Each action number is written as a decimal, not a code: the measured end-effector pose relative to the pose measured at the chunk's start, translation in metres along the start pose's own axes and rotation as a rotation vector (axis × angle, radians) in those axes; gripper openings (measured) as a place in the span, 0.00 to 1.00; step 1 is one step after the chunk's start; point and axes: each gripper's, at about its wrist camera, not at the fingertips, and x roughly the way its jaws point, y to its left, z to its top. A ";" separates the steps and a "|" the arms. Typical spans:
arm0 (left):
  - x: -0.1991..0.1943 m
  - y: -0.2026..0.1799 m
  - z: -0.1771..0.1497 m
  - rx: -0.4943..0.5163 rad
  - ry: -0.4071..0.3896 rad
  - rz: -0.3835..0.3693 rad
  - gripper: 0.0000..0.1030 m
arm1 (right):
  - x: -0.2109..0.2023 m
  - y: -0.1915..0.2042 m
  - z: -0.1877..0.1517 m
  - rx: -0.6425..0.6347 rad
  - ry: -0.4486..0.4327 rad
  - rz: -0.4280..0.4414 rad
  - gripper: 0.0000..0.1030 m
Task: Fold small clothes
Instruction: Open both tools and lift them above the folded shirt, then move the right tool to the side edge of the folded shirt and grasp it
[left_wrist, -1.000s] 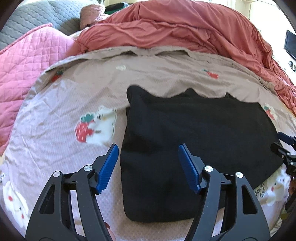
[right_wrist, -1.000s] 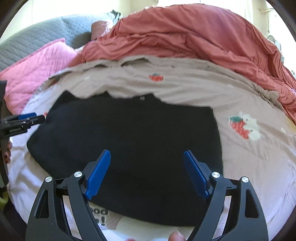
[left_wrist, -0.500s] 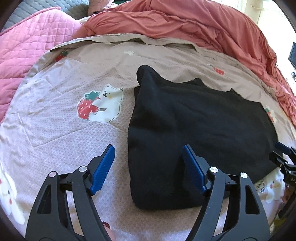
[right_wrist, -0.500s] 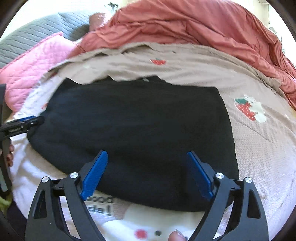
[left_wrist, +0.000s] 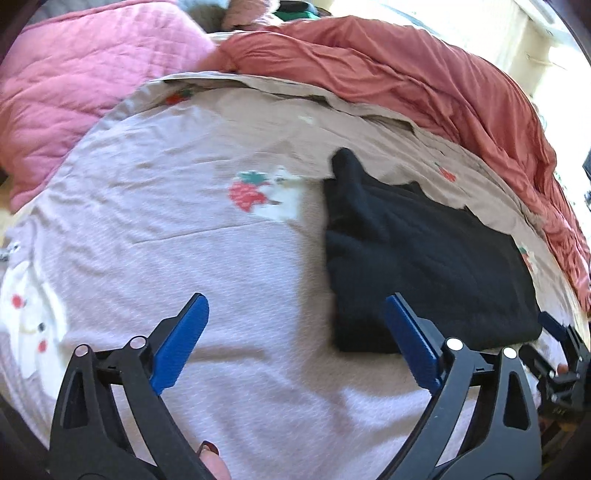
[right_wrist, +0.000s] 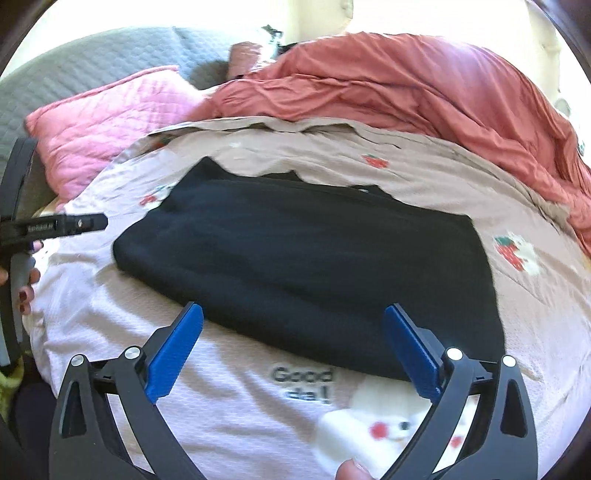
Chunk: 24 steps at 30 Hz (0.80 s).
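A folded black garment (left_wrist: 424, 258) lies flat on the printed bedsheet (left_wrist: 184, 258); it also shows in the right wrist view (right_wrist: 314, 266), with one pointed corner sticking out at its far left. My left gripper (left_wrist: 295, 332) is open and empty, above the sheet to the left of the garment's near edge. My right gripper (right_wrist: 291, 339) is open and empty, above the garment's near edge. The left gripper shows at the left edge of the right wrist view (right_wrist: 66, 225), and the right gripper at the lower right of the left wrist view (left_wrist: 557, 343).
A rumpled red duvet (left_wrist: 424, 81) lies along the far side of the bed, also seen in the right wrist view (right_wrist: 406, 85). A pink quilted pillow (right_wrist: 107, 118) and a grey cushion (right_wrist: 74, 59) sit at the far left.
Both grippers have drawn back from the garment and stayed open. The left one has shifted left, off the garment and over the bare sheet. The garment has not moved.
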 end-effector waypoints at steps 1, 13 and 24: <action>-0.003 0.006 0.000 -0.012 -0.004 0.011 0.88 | 0.001 0.005 0.001 -0.009 0.000 0.005 0.95; -0.013 0.069 -0.002 -0.145 -0.021 0.081 0.90 | 0.039 0.095 0.023 -0.256 0.012 0.017 0.95; 0.001 0.063 0.026 -0.156 -0.001 0.039 0.90 | 0.090 0.154 0.019 -0.491 0.057 -0.025 0.95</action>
